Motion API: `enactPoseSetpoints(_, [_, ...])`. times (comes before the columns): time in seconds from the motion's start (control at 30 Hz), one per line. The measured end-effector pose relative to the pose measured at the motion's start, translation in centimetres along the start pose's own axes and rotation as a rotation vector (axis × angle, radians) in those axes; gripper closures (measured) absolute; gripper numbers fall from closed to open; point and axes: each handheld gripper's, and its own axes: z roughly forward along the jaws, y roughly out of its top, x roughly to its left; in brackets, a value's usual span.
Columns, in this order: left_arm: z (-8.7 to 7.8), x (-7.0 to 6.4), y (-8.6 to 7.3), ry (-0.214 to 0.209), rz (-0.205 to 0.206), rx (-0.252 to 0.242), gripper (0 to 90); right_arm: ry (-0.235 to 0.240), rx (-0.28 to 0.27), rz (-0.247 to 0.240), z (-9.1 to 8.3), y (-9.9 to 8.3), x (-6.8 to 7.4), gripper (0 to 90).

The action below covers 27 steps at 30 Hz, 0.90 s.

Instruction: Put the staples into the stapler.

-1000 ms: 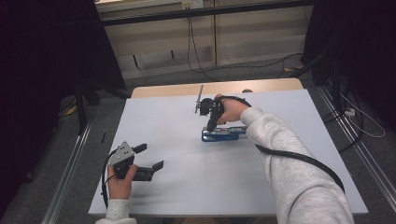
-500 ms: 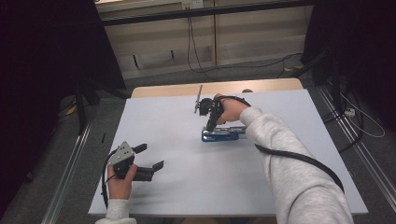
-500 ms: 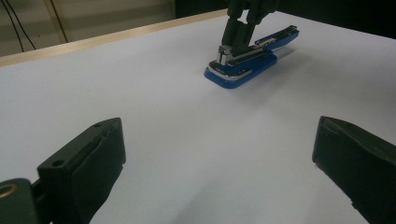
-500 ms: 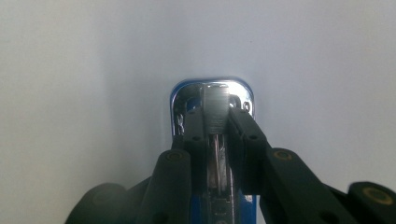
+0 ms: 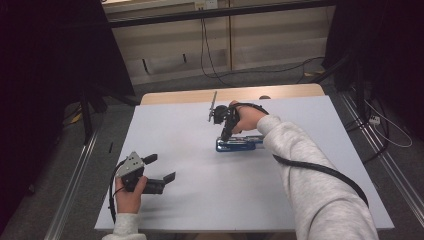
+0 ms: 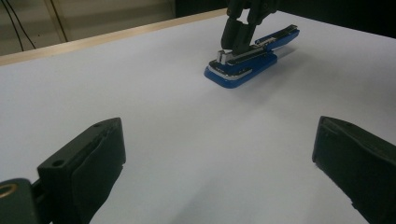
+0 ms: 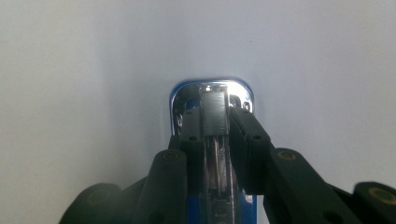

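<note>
Left gripper (image 5: 161, 169), nearest the person and well short of the blue stapler (image 5: 239, 144), rests low over the white table (image 5: 190, 210) with its jaws spread wide and nothing between them. Farther out, the stapler lies flat on the table with its chrome front end towards the left gripper. Right gripper (image 7: 216, 122) comes down on that front end, its jaws clamped against both sides of the metal staple channel (image 7: 214, 114).
</note>
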Motion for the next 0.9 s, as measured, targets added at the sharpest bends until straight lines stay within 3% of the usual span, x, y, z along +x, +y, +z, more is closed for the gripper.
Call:
enactPoseSetpoints(0.3, [0.2, 0.1, 0.1, -0.006, -0.004, -0.013, 2.6, -0.009, -0.039, 0.015, -0.4, -0.4, 0.3, 66.5])
enactPoseSetpoints(0.43, [0.5, 0.2, 0.5, -0.014, 0.000, -0.020, 2.7, -0.032, -0.088, 0.070, -1.1, -1.4, 0.2, 56.7])
enactPoseSetpoints(0.6, [1.0, 0.3, 0.8, -0.032, -0.025, -0.047, 2.6, -0.049, -0.169, 0.156, -2.1, -3.5, 0.1, 46.4])
enactPoseSetpoints(0.7, [1.6, 0.3, 1.0, -0.037, -0.027, -0.038, 2.6, -0.060, -0.192, 0.204, -2.5, -4.7, 0.2, 36.8])
enactPoseSetpoints(0.9, [2.7, 0.1, 1.2, -0.047, -0.016, 0.004, 2.5, -0.068, -0.241, 0.272, -2.8, -6.9, 0.4, 30.1])
